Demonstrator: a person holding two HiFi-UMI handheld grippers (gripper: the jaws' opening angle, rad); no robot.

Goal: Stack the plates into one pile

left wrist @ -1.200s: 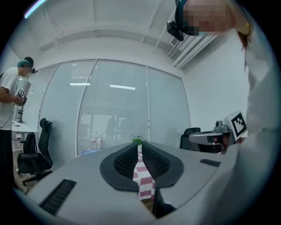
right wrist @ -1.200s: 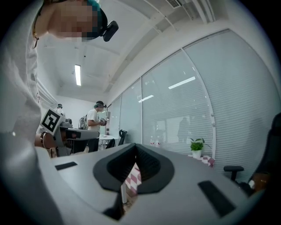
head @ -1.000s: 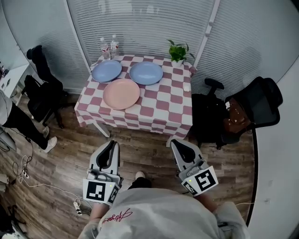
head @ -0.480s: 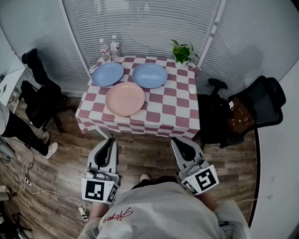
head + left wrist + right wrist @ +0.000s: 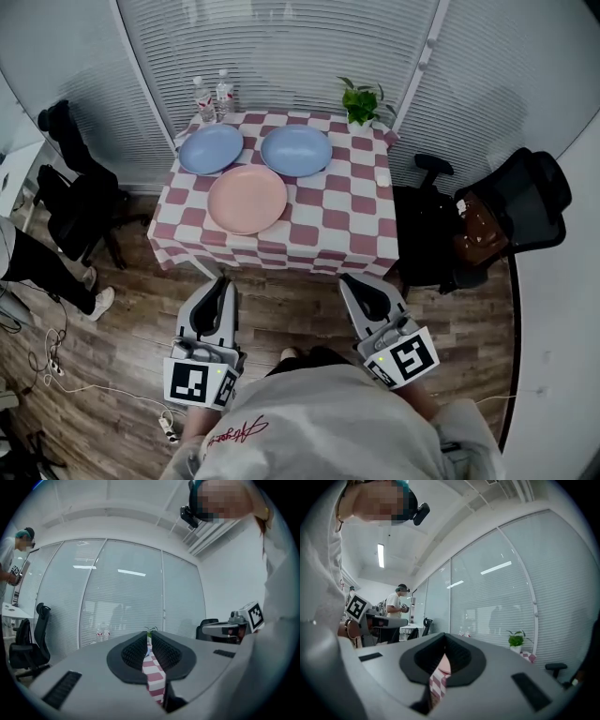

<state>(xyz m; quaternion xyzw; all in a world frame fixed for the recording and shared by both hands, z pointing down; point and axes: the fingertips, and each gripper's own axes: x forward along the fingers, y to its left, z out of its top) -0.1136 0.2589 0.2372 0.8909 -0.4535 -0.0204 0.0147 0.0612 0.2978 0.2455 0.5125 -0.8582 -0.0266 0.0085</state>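
Pink plate [image 5: 247, 199], left blue plate [image 5: 212, 148], right blue plate [image 5: 296, 150]: flat, face-up

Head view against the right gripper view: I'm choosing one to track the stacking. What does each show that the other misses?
Only the head view: the left blue plate and right blue plate, not yet stacked. Only the right gripper view: a standing person from the waist up, and a ceiling light. Both: the shut right gripper, the checkered table, the potted plant and the pink plate, a mere sliver in the gripper view.
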